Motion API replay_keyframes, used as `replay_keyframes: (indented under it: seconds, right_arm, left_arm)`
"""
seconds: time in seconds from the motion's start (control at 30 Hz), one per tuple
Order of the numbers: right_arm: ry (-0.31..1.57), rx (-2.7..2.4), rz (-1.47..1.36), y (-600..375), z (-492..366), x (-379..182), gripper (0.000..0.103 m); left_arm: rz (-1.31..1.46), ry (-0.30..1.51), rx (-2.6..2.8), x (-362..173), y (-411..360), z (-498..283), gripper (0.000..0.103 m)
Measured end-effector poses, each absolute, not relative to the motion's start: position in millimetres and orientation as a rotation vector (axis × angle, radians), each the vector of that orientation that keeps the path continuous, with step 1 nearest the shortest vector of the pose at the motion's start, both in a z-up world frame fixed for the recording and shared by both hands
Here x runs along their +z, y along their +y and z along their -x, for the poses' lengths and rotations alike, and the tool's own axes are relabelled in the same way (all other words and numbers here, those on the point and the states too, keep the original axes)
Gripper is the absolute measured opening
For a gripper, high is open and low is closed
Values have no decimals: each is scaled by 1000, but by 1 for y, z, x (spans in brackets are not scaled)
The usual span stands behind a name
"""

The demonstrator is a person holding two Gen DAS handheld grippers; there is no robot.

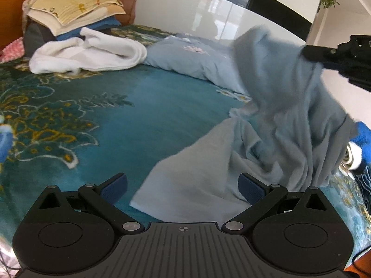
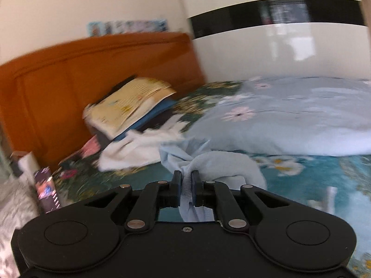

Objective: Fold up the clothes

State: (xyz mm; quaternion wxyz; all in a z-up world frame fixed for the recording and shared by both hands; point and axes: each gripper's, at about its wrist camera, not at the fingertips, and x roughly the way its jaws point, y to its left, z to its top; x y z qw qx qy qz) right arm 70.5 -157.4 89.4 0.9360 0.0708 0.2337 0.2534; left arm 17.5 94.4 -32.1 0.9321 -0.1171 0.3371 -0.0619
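Note:
A light blue garment hangs in folds over the teal patterned bed, its lower part trailing on the sheet. My right gripper is shut on a bunch of this garment and holds it up; it also shows in the left wrist view at the upper right, pinching the cloth's top. My left gripper is open and empty, low over the bed, with the garment's lower edge lying between its fingers.
A white towel lies crumpled at the back left, beside a stack of folded clothes against the orange headboard. A pale blue floral duvet lies along the far side. Boxes stand at the left bed edge.

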Motion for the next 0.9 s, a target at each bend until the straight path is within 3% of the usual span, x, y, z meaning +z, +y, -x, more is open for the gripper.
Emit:
replay_keyframes:
  seconds: [0.27,0.6,0.77,0.9]
  right_arm:
    - [543,616,-5,-112,-53,65,5]
    - [528,483,-3,-157,-51,61,7]
    - [553,386,-49,-191,-55,51,11]
    - [592,342,-117,-216,-54,41,20]
  left_arm:
    - [260,689,-96,-32,107,-14,103]
    - [285,664,-145,-25,97,-20,103]
    - [294,616,-198,-9,82,-35,103]
    - [303,585,-225,2,68,-51,103]
